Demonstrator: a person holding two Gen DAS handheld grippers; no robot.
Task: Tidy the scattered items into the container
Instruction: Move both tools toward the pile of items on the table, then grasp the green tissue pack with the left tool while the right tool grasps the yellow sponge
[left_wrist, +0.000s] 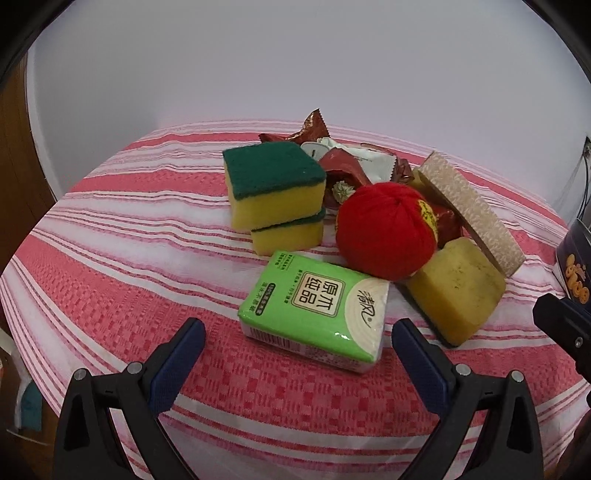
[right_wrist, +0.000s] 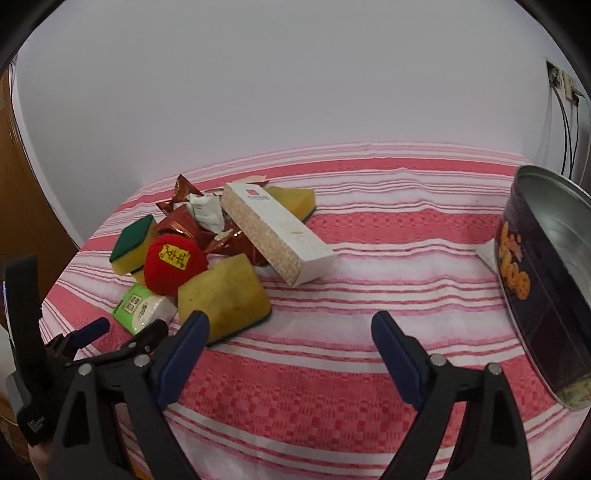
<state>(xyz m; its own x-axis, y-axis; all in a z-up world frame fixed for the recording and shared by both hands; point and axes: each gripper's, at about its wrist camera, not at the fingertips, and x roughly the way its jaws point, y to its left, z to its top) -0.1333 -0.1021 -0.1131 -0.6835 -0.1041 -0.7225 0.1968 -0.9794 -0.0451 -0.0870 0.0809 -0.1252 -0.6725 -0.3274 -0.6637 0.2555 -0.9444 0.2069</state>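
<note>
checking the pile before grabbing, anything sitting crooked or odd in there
Yes: the white box lies tilted, propped on the wrappers and a worn yellow sponge, not flat on the cloth. The tin is still empty.

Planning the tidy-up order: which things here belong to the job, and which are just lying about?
Job: tissue pack, red ball, sponges, worn sponge, long box, wrappers, tin.
Lying about: striped cloth, wall cables.

Sponges (left_wrist: 275, 184), red ball (left_wrist: 386, 230), tissue pack (left_wrist: 314, 314) clustered; tin (right_wrist: 546, 280) well apart.
</note>
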